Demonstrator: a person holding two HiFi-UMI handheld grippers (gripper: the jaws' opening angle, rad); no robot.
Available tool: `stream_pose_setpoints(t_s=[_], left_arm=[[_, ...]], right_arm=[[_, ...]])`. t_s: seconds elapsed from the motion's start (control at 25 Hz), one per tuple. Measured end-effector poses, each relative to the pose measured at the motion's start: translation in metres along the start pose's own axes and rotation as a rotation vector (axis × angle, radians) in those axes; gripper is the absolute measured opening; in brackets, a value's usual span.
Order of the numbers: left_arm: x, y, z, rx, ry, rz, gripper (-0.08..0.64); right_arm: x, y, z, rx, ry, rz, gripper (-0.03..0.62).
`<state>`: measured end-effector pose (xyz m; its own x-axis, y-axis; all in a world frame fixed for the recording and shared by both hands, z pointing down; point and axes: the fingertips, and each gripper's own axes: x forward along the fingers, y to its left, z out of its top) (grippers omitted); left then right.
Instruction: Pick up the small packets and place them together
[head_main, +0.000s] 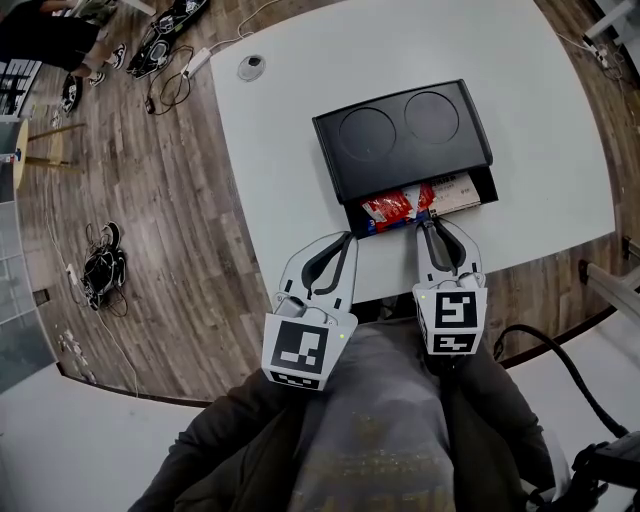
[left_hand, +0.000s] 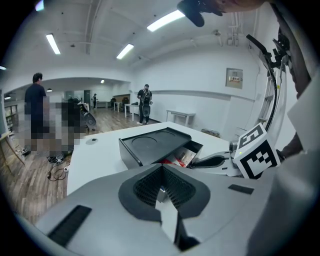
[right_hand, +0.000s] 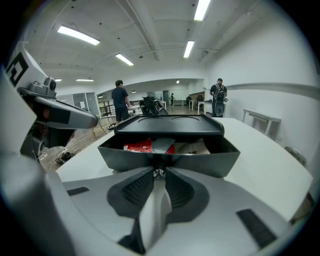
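Head view. The left gripper (head_main: 345, 240) is clenched with nothing between the jaws and is held over the counter (head_main: 270, 150), just short of the drawer (head_main: 488, 186). The red packet (head_main: 390, 208) lies at its 1 o'clock.

The right gripper (head_main: 428, 224) is seen clamped on a small pull at the drawer's front wall. The red packet is at its 11 o'clock and the white packet (head_main: 455, 192) at 1 o'clock. Both lie inside the drawer, long axes 8-to-2. The right is judged nearer.

The box top (head_main: 400, 135) overhangs the packets' far side, so open room is left toward 6 o'clock only.

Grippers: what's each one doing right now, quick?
Left gripper: closed, nothing held.
Right gripper: closed, apparently pinching the front wall of the pulled-out black plastic drawer.
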<state>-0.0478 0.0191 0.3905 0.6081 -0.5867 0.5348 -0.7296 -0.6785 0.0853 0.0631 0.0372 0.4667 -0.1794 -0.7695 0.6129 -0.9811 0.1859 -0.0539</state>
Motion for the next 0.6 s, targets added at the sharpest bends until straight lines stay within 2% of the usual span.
stream_pose_setpoints(t_s=[0.6], left_arm=[[0.0066,-0.0020,0.0071,0.016,0.003,-0.022,0.003]], right_arm=[[-0.0025,0.0013,0.0007,0.004,0.000,-0.002,0.078]])
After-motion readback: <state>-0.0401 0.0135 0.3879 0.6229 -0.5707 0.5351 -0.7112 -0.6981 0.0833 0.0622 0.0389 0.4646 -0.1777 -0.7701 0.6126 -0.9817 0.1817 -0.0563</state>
